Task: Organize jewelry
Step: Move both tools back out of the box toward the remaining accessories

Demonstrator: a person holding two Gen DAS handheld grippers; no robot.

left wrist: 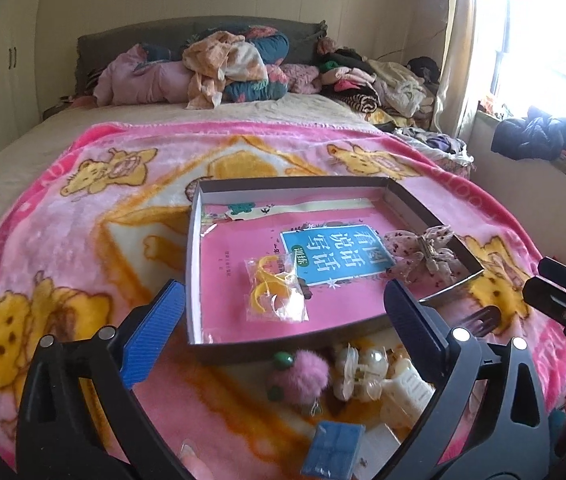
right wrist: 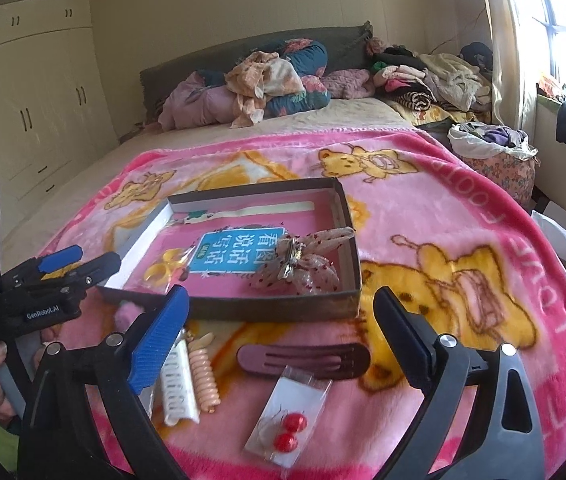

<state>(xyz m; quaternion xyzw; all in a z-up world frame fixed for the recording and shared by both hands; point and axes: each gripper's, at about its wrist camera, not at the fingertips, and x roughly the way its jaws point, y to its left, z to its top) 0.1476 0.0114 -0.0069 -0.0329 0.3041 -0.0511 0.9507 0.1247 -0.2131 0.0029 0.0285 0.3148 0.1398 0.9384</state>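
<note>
Left gripper jaws apart, empty; pink pompom and pale hair claws lay just below and between its fingers, box directly ahead. Right gripper likewise spread, empty. Dark hair clip lay between its fingers, long axis crosswise; bagged red earrings nearer still. Right gripper judged closer to both.
</note>
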